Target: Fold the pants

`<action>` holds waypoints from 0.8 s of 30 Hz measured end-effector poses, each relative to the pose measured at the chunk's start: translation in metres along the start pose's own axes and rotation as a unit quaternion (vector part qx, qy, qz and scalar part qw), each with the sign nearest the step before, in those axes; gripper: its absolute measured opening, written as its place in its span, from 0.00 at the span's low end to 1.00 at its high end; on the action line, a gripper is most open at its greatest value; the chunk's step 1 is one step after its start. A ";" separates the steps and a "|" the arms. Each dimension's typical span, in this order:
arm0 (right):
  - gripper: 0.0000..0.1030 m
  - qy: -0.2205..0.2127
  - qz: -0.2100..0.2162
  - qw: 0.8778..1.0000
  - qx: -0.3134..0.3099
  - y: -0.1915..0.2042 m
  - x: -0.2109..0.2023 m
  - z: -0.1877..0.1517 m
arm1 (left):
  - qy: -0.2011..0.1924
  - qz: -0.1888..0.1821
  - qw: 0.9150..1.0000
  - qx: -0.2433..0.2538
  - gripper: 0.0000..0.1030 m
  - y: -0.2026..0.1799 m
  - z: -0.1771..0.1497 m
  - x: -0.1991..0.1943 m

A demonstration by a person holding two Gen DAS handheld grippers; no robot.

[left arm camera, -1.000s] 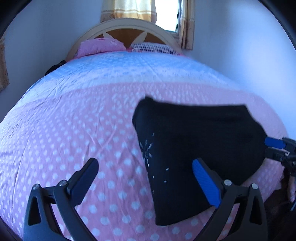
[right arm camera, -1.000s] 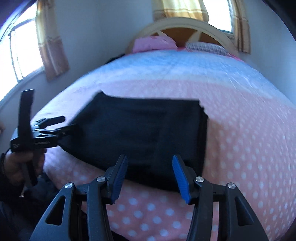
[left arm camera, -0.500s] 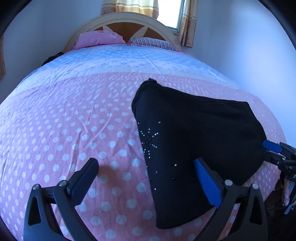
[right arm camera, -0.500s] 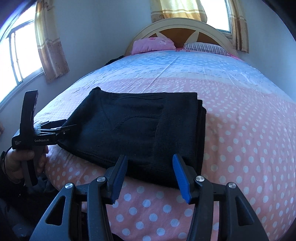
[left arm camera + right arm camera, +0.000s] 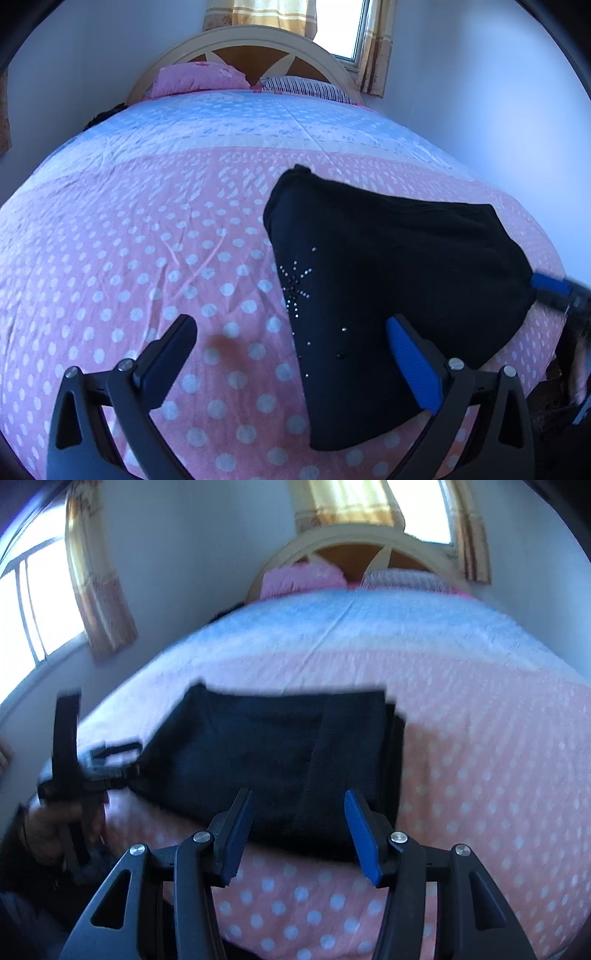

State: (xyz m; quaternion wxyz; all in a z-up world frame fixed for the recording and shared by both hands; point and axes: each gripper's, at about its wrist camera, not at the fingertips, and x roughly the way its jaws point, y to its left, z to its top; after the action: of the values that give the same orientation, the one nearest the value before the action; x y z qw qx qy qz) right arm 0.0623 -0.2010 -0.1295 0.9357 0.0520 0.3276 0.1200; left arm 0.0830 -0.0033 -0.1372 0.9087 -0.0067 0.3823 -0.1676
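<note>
Black pants (image 5: pixel 388 277) lie folded into a compact stack on the pink dotted bed cover (image 5: pixel 147 258), with a rhinestone star near their left edge. My left gripper (image 5: pixel 291 343) hovers wide open over the near left edge of the pants and holds nothing. In the right wrist view the same pants (image 5: pixel 277 757) lie just beyond my right gripper (image 5: pixel 299 823), which is open and empty. The left gripper (image 5: pixel 110 760), held by a hand (image 5: pixel 55 827), sits at the pants' left corner. The right gripper (image 5: pixel 554 291) shows at their right corner.
The bed runs back to a pink pillow (image 5: pixel 199 75), a striped pillow (image 5: pixel 303 86) and a curved headboard (image 5: pixel 258 40) under a window. The bed's near edge (image 5: pixel 332 941) lies right below the grippers. A curtained side window (image 5: pixel 44 609) is on the left wall.
The pants stay folded in place. The right wrist view has gone blurred and shifted slightly, so that gripper is moving. Both grippers remain open.
</note>
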 end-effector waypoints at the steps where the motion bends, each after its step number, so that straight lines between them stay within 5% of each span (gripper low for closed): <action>1: 0.51 -0.012 -0.007 1.000 -0.001 0.000 -0.002 0.009 | -0.004 0.003 1.000 0.002 1.00 -0.001 0.001 -0.003; 4: 0.51 -0.024 -0.005 1.000 0.002 0.005 0.005 0.038 | -0.016 0.015 1.000 0.004 1.00 -0.001 0.000 -0.010; 8: 0.51 0.011 0.074 0.997 -0.033 0.044 0.048 0.086 | -0.008 0.014 1.000 0.008 1.00 -0.003 -0.007 -0.009; 11: 0.51 0.056 0.124 0.989 -0.051 0.085 0.098 0.115 | 0.001 0.018 1.000 0.014 1.00 -0.003 -0.012 -0.003; 15: 0.51 0.164 0.203 0.964 -0.043 0.129 0.177 0.115 | 0.002 0.000 1.000 -0.008 1.00 0.006 -0.016 -0.001; 19: 0.45 0.200 0.145 0.969 -0.004 0.118 0.240 0.103 | -0.005 0.003 1.000 0.000 1.00 0.004 -0.018 0.001; 24: 0.47 0.178 0.156 0.971 0.012 0.106 0.212 0.111 | -0.002 -0.006 1.000 -0.008 1.00 0.005 -0.020 -0.009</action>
State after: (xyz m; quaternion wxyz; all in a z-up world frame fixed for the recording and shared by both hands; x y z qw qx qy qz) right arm 0.2718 -0.0455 -0.1513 0.8312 0.0917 0.4787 0.2675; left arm 0.0648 0.0068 -0.1461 0.9085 -0.0165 0.3815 -0.1696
